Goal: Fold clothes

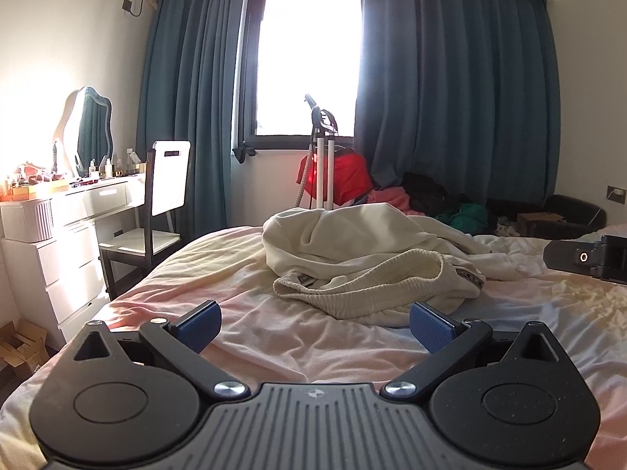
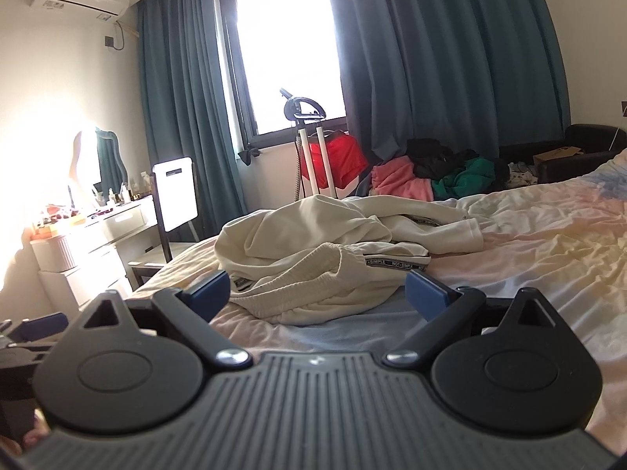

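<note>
The cream garment (image 1: 364, 258) lies in a crumpled heap on the bed (image 1: 313, 348), toward the bed's far edge, the one nearest the window (image 1: 309, 58). It is unfolded. Its ribbed waistband (image 1: 352, 293) forms the part of the heap closest to both grippers, and a printed black-and-white band (image 2: 395, 263) runs along the cloth toward the right. As judged from both views, the heap's long axis runs across the bed, left to right, with a loose limb of fabric (image 2: 450, 231) trailing off to the right.

The left gripper (image 1: 315, 327) is spread wide and holds nothing. The garment lies straight ahead of it and slightly right; the right blue pad (image 1: 431, 329) sits just beside the hem of the heap, while the left pad (image 1: 200, 327) stands over bare sheet. Contact between pad and cloth cannot be confirmed.

The right gripper (image 2: 317, 297) is likewise spread wide and empty. The waistband lies directly ahead, between the lines of its two pads, with the nearest fold just beyond the fingertips.

Judgement: both grippers are near the same front edge; the right one is better centred on the waistband. The left gripper's view shows the right unit (image 1: 588, 258) off at the right, over the sheet. The next move likely requires a straight advance onto the waistband.

Beyond the far edge of the bed stands a pile of coloured clothing (image 2: 431, 180).
</note>
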Demonstrator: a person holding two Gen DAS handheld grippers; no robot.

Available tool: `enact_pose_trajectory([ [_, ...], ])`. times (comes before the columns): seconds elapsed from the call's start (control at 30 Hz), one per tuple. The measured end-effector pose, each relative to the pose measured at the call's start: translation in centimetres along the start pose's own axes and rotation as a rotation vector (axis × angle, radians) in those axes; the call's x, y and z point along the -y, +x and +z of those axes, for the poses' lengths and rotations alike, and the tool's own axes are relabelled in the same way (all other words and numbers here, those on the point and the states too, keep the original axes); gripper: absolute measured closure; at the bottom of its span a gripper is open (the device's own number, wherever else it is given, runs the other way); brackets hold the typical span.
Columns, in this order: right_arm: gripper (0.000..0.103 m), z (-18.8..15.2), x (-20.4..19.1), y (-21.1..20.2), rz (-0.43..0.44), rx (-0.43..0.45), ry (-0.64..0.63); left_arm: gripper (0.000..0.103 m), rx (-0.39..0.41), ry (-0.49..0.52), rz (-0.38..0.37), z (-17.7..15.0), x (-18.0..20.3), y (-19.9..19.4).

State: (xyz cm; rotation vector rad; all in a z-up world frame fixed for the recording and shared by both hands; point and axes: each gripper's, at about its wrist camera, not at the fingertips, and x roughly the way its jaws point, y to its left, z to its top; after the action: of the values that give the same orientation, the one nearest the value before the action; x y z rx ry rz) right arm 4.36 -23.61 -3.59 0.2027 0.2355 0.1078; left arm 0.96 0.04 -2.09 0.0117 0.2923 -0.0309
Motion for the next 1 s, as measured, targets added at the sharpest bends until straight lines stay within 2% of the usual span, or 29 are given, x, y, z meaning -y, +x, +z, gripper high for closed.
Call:
enact_pose_trajectory([
  [0.07,0.007,-0.1,0.2,0.0,0.0,0.002,0.009,0.0,0.0,0.011,0.001,0.1,0.2,0.2],
  [0.17,0.022,-0.2,0.6,0.1,-0.012,0.005,0.014,0.0,0.006,0.026,-0.007,0.5,0.6,0.6],
  [0.43,0.044,-0.3,1.7,0.7,-0.053,-0.004,0.062,0.0,0.006,0.057,-0.05,2.8,1.8,2.3],
  [0.53,0.058,-0.5,2.1,1.2,-0.068,-0.014,0.085,0.0,0.01,0.073,-0.051,3.3,2.2,3.0],
  [0.6,0.071,-0.6,2.3,1.5,-0.072,-0.016,0.093,0.0,0.011,0.07,-0.056,3.2,2.2,3.5],
  [0.67,0.074,-0.8,2.3,1.7,-0.078,-0.018,0.096,0.0,0.011,0.072,-0.057,2.8,2.2,3.9],
  [0.8,0.075,-1.3,2.1,2.2,-0.102,-0.01,0.095,0.0,0.004,0.065,-0.063,1.9,1.9,4.5],
  [0.9,0.073,-1.9,1.8,2.5,-0.161,0.006,0.078,0.0,-0.003,0.045,-0.065,1.5,1.3,4.6],
  [1.0,0.073,-2.3,1.8,3.6,-0.161,-0.034,0.092,0.0,0.011,0.028,-0.063,1.4,0.7,4.3],
])
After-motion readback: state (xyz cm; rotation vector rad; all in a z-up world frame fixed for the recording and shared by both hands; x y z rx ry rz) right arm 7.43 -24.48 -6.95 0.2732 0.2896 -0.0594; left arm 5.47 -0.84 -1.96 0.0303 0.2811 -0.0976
